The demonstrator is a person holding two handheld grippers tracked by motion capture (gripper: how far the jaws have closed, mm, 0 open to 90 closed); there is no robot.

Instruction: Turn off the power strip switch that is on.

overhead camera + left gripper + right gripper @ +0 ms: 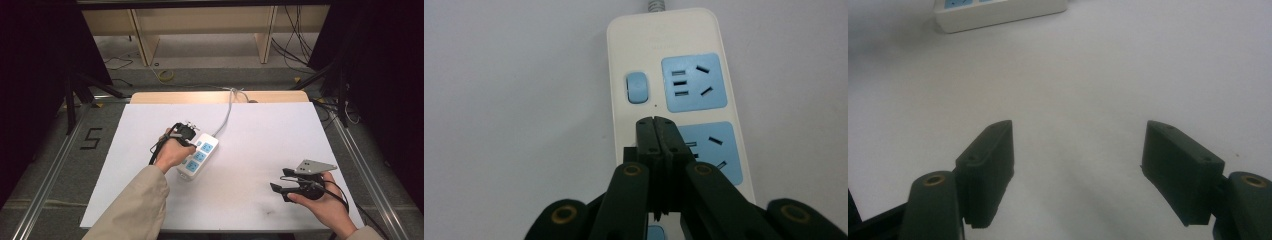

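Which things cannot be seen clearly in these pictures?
- Power strip: in the left gripper view the shut left tool covers its middle switch, and the bottom edge cuts off its near end.
- Its cable: the plug end runs past the table's far edge in the high view.
- Right gripper view: the top edge crops the strip.

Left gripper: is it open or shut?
Shut. The left gripper has its two black jaws pressed together with no gap, above the power strip.

The power strip (198, 156) lies on the surface (260, 150), left of its middle, its cable (226, 115) running from the strip's far end toward the surface's back edge. The left gripper (187, 134) sits over the strip's left side. The right gripper (282, 187) is well right of the strip, nearer the front edge.
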